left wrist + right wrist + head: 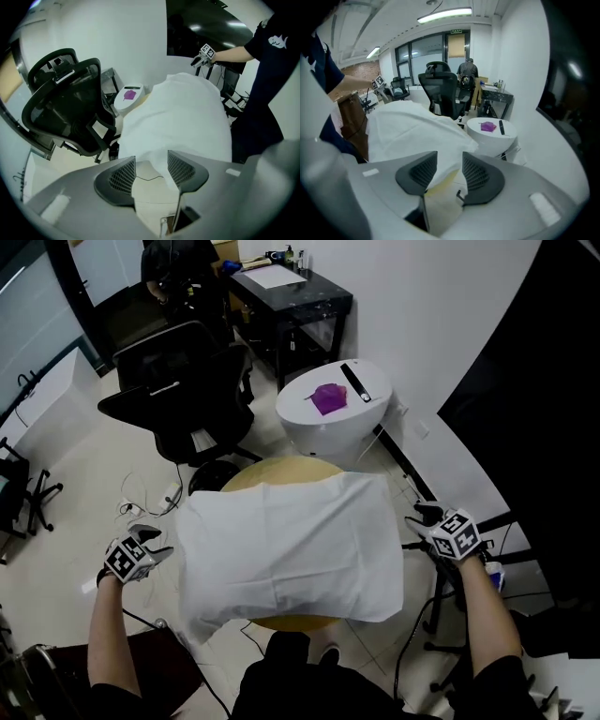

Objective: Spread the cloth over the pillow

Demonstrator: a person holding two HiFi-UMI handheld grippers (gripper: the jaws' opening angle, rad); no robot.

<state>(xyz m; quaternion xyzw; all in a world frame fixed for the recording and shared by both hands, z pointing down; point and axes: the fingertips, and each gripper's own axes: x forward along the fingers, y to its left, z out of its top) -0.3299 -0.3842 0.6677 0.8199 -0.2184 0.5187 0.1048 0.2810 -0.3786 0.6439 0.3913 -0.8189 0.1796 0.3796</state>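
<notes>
A white cloth (291, 545) lies draped over the pillow, which it hides, on a round wooden table (281, 471). My left gripper (157, 543) hovers at the cloth's left edge and my right gripper (421, 518) at its right edge. In the left gripper view the left gripper (151, 166) is open; a corner of the cloth (187, 112) hangs loosely beside one pad. In the right gripper view the right gripper (449, 164) is open too, with an edge of the cloth (408, 124) lying loosely between the pads.
A black office chair (187, 390) stands behind the table on the left. A white round stand (361, 432) behind it carries a purple object (328, 397) and a black remote (356, 382). A black desk (291, 292) sits farther back. Cables (141, 507) trail on the floor.
</notes>
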